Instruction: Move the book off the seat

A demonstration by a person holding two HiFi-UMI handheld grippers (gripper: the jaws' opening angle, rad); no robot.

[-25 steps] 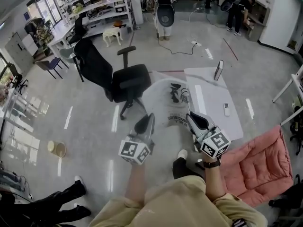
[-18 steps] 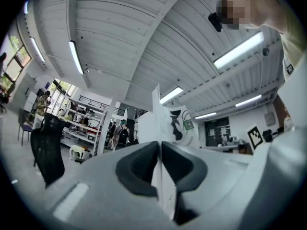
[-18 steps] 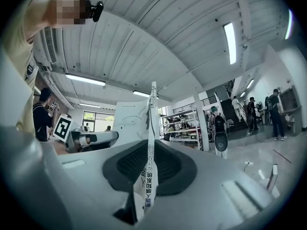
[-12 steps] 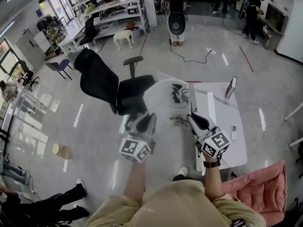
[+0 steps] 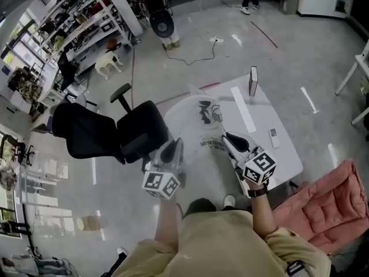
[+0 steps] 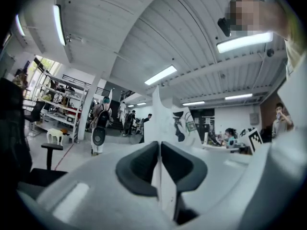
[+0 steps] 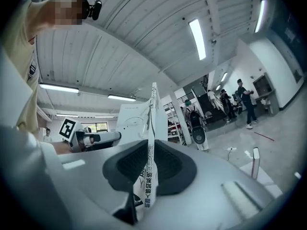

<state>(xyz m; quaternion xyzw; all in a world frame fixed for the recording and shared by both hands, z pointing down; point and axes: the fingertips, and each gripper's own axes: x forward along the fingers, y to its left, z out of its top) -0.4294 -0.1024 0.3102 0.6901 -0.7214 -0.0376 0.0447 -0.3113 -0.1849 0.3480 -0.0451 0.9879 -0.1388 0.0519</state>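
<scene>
The left gripper [image 5: 174, 149] and the right gripper [image 5: 226, 138] were each clenched on the near edge of the white book [image 5: 199, 123]. They held it in the air, off the black chair [image 5: 141, 133] and beside the left edge of the white surface [image 5: 277, 114]. The black cover print was unreadable. Blue Chinese characters ran along the pinched edge, too blurred to read.

The book [image 5: 199, 126] is white with black drawings and black print. The chair [image 5: 135, 131] is black, the desk [image 5: 283, 154] white, the near-right cushion [image 5: 328, 201] pink. The left tongs [image 5: 174, 148] and right tongs [image 5: 228, 138] bear black-and-white square markers.
</scene>
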